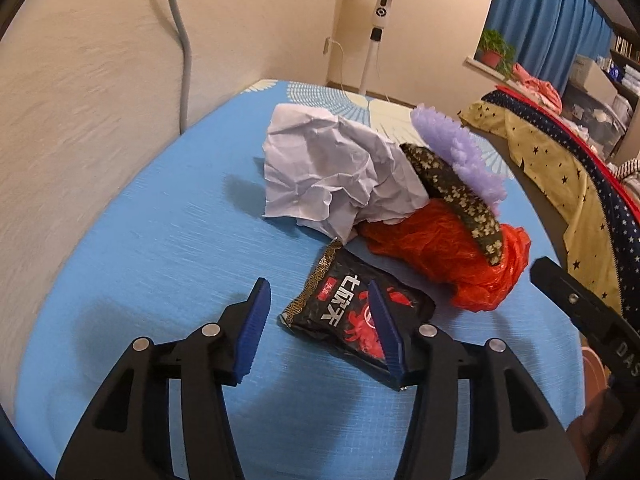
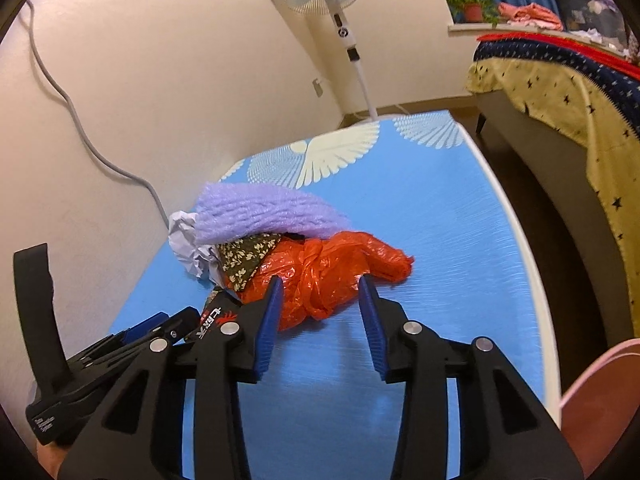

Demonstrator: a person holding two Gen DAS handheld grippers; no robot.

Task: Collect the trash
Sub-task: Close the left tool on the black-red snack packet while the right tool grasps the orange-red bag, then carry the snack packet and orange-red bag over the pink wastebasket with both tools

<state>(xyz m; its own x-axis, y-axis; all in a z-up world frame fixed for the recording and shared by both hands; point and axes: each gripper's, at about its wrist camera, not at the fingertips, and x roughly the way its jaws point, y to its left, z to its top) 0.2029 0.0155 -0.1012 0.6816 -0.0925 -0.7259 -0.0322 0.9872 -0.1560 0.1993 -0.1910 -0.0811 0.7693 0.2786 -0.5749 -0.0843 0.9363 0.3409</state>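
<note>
Blue textured desk [image 1: 140,240], crumpled white paper [image 1: 332,172], glossy black snack packet [image 1: 352,312], crinkled orange plastic bag [image 2: 328,272], lilac foam net [image 2: 264,216], left gripper [image 1: 320,320] and right gripper [image 2: 320,312] with ribbed blue fingers [image 1: 252,332] half open, empty.

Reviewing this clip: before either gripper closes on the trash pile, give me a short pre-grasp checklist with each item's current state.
1. Left gripper open: ok.
2. Right gripper open: ok.
3. Black snack wrapper between the left fingers: not ok, one finger lies over it and it sits off to that side.
4. Orange plastic bag lined up between the right fingers: ok.
5. Crumpled paper and purple foam net clear of both grippers: ok.
6. Fingers touching trash: cannot tell.
</note>
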